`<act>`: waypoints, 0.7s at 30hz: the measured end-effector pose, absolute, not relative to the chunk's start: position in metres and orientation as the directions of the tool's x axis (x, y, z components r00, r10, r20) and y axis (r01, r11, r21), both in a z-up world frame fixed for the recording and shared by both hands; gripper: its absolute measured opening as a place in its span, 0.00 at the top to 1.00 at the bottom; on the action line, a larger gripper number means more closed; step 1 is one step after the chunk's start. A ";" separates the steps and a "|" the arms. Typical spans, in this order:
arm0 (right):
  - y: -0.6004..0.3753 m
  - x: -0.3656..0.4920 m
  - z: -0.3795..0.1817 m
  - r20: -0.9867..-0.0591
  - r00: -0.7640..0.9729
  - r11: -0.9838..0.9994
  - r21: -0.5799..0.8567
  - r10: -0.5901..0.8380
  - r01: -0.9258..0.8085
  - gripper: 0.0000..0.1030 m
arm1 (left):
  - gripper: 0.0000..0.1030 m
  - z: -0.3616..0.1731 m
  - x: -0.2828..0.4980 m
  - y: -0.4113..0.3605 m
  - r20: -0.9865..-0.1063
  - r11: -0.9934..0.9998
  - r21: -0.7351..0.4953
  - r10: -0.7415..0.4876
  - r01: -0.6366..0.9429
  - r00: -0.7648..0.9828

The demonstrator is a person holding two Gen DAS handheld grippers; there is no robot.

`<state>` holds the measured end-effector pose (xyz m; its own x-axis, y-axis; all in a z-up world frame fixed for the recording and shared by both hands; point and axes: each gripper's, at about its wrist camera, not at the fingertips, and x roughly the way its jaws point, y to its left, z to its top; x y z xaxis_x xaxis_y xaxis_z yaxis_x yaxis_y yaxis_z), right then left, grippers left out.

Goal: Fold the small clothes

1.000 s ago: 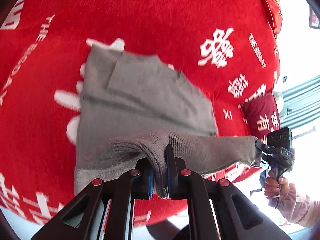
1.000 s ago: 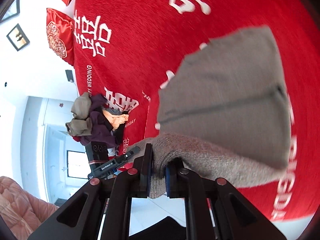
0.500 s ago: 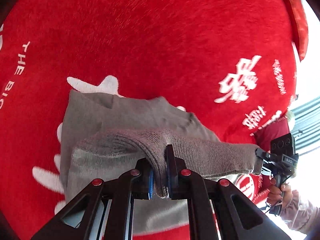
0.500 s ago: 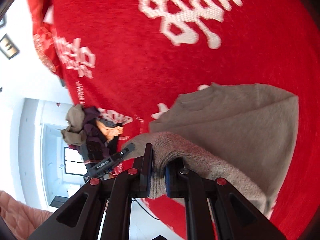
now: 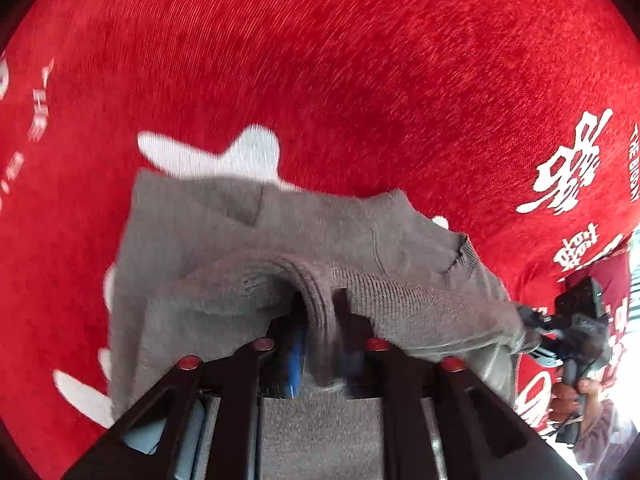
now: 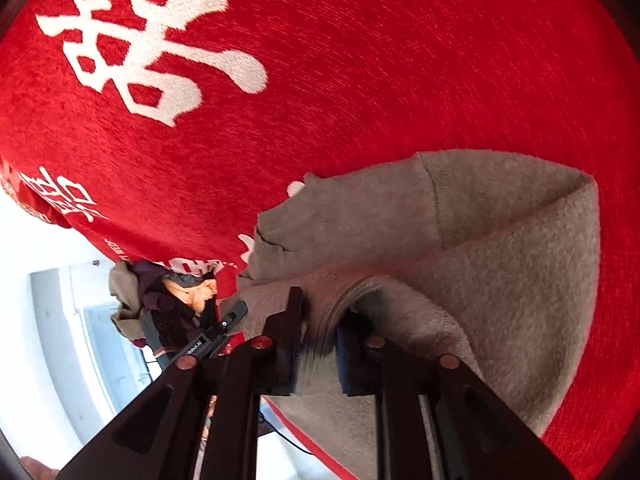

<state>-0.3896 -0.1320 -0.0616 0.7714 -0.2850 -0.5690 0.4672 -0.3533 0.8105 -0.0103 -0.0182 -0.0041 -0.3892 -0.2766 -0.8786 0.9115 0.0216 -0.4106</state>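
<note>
R cam only: clothes pile [image 6: 160, 300].

Bright daylight, motion blur (fisheye-warped edges)

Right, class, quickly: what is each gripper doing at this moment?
Left gripper: shut on the hem of the grey sweater.
Right gripper: shut on the same sweater's hem.

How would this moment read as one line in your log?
fold sweater | left gripper: shut on gray sweater hem | right gripper: shut on hem | red blanket beneath
</note>
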 end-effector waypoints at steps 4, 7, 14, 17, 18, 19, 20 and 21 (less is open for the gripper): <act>-0.138 -0.406 -0.051 -0.514 0.760 -0.356 0.850 -0.397 0.389 0.40 | 0.38 0.011 -0.013 -0.028 -0.888 0.032 -0.355 -0.323 0.934 -0.327; -0.142 -0.414 -0.043 -0.525 0.735 -0.362 0.846 -0.430 0.392 0.40 | 0.38 0.015 -0.017 -0.033 -0.911 0.044 -0.285 -0.323 0.957 -0.257; -0.156 -0.375 0.001 -0.727 0.623 -0.133 0.675 -0.290 0.726 0.43 | 0.38 0.013 -0.047 -0.026 -0.928 -0.052 -0.212 -0.303 0.976 -0.217; -0.162 -0.347 -0.006 -0.723 0.660 -0.068 0.683 -0.205 0.727 0.46 | 0.38 -0.006 -0.061 -0.029 -0.947 -0.056 -0.169 -0.266 0.984 -0.178; -0.163 -0.341 -0.013 -0.724 0.667 -0.071 0.685 -0.176 0.725 0.47 | 0.38 -0.013 -0.063 -0.031 -0.951 -0.042 -0.156 -0.262 0.987 -0.161; -0.164 -0.337 -0.019 -0.737 0.659 -0.076 0.673 -0.153 0.735 0.47 | 0.38 -0.019 -0.063 -0.033 -0.953 -0.021 -0.149 -0.264 0.989 -0.150; -0.166 -0.335 -0.029 -0.772 0.621 -0.086 0.634 -0.133 0.769 0.47 | 0.38 -0.021 -0.062 -0.033 -0.952 -0.011 -0.151 -0.267 0.989 -0.148; -0.167 -0.337 -0.035 -0.804 0.582 -0.098 0.593 -0.126 0.799 0.47 | 0.38 -0.024 -0.062 -0.034 -0.951 -0.001 -0.152 -0.271 0.988 -0.147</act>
<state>-0.3366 -0.1667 -0.0348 0.5816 -0.1260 -0.8036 0.7989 -0.0976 0.5935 -0.0617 -0.0342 -0.0236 -0.1468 -0.2710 -0.9513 0.9884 -0.0014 -0.1521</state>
